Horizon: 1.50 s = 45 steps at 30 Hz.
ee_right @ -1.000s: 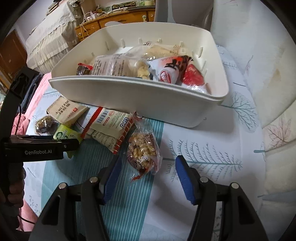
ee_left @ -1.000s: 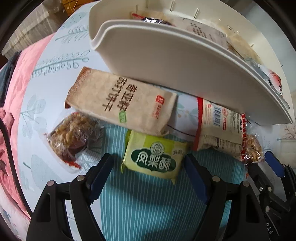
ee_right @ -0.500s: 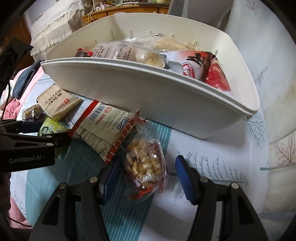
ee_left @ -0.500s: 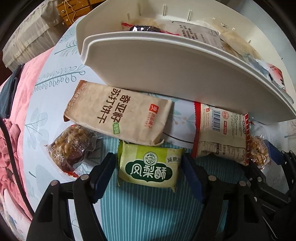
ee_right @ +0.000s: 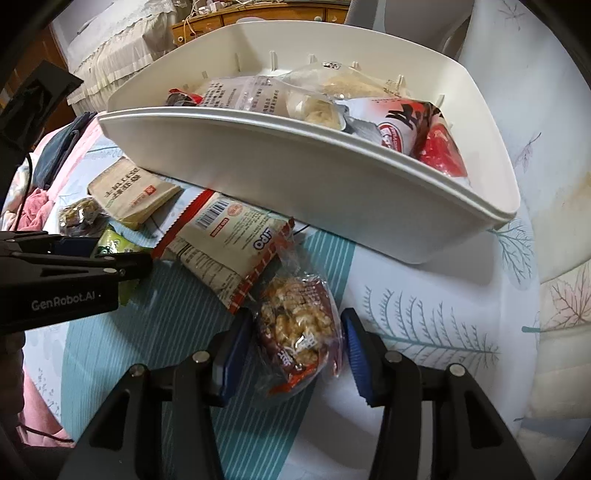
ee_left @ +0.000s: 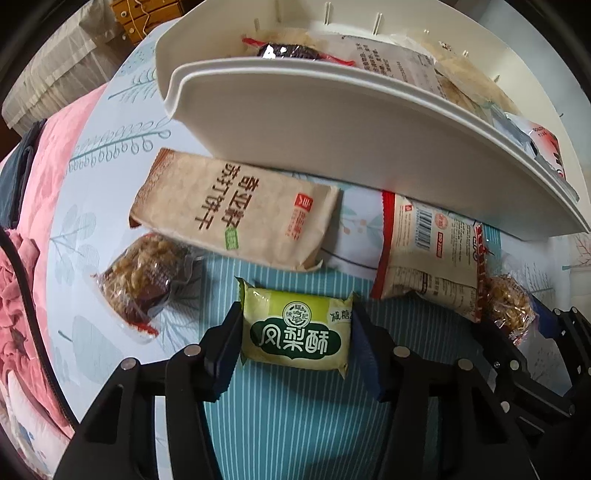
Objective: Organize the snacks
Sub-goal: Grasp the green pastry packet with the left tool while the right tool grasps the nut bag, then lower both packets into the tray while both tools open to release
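A white bin [ee_left: 332, 147] [ee_right: 295, 177] holds several snack packs. In front of it lie a brown cracker pack [ee_left: 232, 210], a clear nut-cake pack [ee_left: 144, 277] and a red-and-white Lipo pack [ee_left: 424, 254] [ee_right: 229, 243]. My left gripper [ee_left: 295, 332] has its pads against both sides of a green pineapple-cake pack [ee_left: 295, 332] on the cloth. My right gripper [ee_right: 295, 343] straddles a clear peanut-brittle pack [ee_right: 295, 325], its pads close on both sides; it also shows in the left wrist view [ee_left: 509, 306].
The snacks lie on a teal striped, leaf-print cloth [ee_right: 424, 325]. Pink bedding [ee_left: 26, 258] lies at the left. A wooden dresser [ee_right: 258, 18] stands behind the bin. My left gripper [ee_right: 74, 269] crosses the left of the right wrist view.
Both grippers moved forward and down over their packs and their jaws narrowed: the left around the green pack, the right around the peanut-brittle pack.
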Each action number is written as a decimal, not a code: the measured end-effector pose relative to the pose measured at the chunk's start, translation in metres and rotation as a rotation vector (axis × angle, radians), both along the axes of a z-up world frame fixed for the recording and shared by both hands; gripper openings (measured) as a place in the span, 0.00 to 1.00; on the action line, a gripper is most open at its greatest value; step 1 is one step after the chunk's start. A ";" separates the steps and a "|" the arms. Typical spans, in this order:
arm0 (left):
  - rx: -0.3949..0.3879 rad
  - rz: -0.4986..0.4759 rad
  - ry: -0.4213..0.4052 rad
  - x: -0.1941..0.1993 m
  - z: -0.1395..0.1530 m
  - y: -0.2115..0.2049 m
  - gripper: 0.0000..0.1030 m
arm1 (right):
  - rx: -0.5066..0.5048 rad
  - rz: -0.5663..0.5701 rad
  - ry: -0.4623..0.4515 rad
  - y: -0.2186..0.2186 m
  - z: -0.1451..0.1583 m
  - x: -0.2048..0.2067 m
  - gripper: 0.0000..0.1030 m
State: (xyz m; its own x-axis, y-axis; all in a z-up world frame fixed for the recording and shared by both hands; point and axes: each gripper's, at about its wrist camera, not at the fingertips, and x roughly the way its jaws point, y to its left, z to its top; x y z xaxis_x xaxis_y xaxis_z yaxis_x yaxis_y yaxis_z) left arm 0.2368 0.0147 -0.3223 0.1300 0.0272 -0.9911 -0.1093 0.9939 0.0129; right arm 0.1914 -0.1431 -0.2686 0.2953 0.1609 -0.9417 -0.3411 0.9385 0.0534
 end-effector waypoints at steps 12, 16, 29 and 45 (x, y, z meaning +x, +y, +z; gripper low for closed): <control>-0.062 0.016 -0.012 -0.007 0.050 0.013 0.52 | 0.123 0.099 -0.014 0.008 0.051 0.002 0.47; -0.075 0.010 -0.040 0.001 0.076 0.023 0.52 | 0.188 0.154 -0.049 0.019 0.078 0.006 0.47; -0.088 0.058 -0.131 0.040 0.153 0.040 0.53 | 0.264 0.256 -0.208 0.039 0.141 0.027 0.47; -0.084 -0.017 -0.317 0.094 0.195 0.009 0.53 | 0.233 0.105 -0.417 0.007 0.154 0.054 0.47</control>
